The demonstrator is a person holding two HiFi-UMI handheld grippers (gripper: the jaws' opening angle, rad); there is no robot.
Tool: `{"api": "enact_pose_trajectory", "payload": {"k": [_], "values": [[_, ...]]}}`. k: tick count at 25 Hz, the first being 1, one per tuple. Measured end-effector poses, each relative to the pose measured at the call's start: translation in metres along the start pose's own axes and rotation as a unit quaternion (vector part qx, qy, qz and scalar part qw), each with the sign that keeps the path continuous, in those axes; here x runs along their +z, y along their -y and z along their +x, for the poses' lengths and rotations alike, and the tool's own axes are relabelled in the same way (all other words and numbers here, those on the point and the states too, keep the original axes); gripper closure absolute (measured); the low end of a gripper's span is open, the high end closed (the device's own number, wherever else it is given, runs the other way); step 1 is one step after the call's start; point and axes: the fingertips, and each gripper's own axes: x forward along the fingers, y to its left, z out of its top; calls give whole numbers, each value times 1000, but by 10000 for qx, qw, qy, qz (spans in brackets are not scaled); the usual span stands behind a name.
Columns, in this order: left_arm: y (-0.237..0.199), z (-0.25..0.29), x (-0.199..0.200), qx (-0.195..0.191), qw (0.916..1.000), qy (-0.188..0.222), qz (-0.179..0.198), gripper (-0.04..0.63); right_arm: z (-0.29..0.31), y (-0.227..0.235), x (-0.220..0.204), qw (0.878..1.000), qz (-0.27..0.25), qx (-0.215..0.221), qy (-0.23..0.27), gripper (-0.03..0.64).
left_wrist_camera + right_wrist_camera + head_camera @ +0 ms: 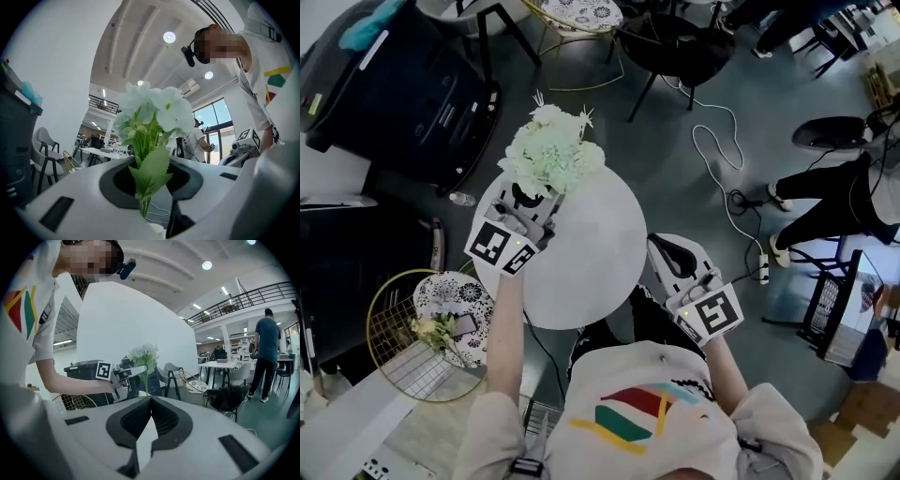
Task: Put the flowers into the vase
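A bunch of pale green-white flowers [551,150] stands over the far left edge of the round white table [591,262]. My left gripper [528,197] is shut on its green stems [144,206], with blooms [154,110] and a leaf rising above the jaws. Just below the stems a small white rim [155,228] shows; it may be the vase, and the rest of it is hidden. My right gripper [658,244] is shut and empty at the table's near right edge. From the right gripper view [150,401], I see the left gripper [117,376] holding the flowers [143,355] upright.
A black bin [403,84] stands at the far left. A gold wire chair [403,356] with a patterned cushion holds a small sprig [436,330]. Dark chairs [675,47] stand beyond the table. A white cable [722,150] trails on the floor, near a seated person [844,197].
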Motion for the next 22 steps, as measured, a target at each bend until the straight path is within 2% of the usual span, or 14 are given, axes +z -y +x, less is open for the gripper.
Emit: {"api": "enact_pose_trajectory", "payload": {"k": [7, 10, 14, 17, 22], "values": [[-2, 3, -24, -29, 9999, -101, 97, 463, 10, 0, -18, 9998, -33, 29, -169, 607], [7, 0, -24, -164, 9998, -67, 128, 441, 8, -4, -23, 9996, -63, 58, -251, 607], [12, 0, -23, -243, 9995, -54, 211, 365, 7, -3, -26, 9995, -13, 76, -294, 607], [15, -1, -27, -272, 9992, -131, 272, 337, 7, -4, -27, 9994, -12, 103, -316, 606], [14, -18, -35, -139, 9991, -163, 357, 256, 13, -19, -34, 9989, -163, 151, -417, 607]]}}
